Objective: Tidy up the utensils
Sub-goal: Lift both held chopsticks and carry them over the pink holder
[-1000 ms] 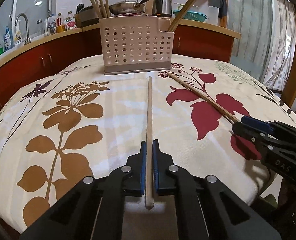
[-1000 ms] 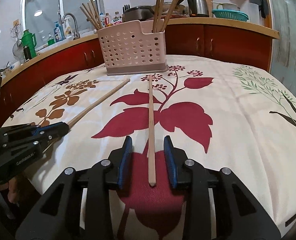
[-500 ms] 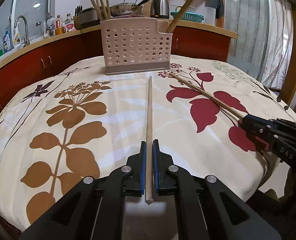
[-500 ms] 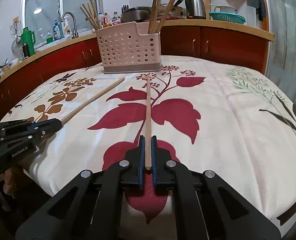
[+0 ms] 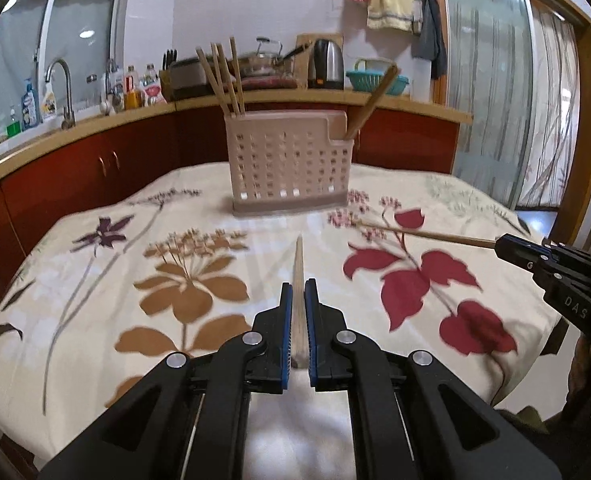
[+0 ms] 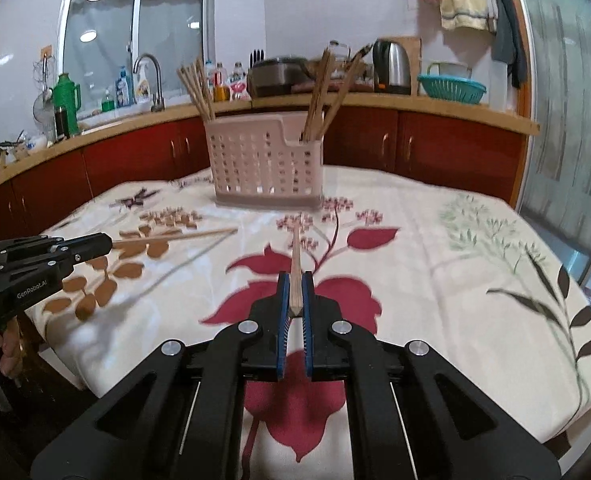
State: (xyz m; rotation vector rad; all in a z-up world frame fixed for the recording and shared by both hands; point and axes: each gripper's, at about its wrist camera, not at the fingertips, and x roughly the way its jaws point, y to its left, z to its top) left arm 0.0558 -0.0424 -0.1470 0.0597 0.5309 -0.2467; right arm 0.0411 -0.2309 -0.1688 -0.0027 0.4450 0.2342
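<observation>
A pink perforated utensil holder [image 5: 289,168] [image 6: 265,168] stands at the far middle of the table and holds several wooden chopsticks. My left gripper [image 5: 298,286] is shut on a wooden chopstick [image 5: 298,272] and holds it above the floral cloth, tip pointing at the holder. My right gripper [image 6: 294,278] is shut on another wooden chopstick [image 6: 295,256], also raised and pointing at the holder. Each gripper shows in the other's view, the right one [image 5: 555,268] and the left one [image 6: 51,254], each with its stick.
The table has a cream floral tablecloth [image 5: 199,280]. A kitchen counter [image 6: 435,108] with red cabinets runs behind, carrying a kettle [image 6: 391,66], a teal basket [image 6: 451,88], bottles and a sink tap [image 6: 151,80]. A glass door [image 5: 491,92] is at right.
Both grippers have lifted their chopsticks off the cloth and tilted up. One second ago the right gripper was open around its stick; it closed on it.
</observation>
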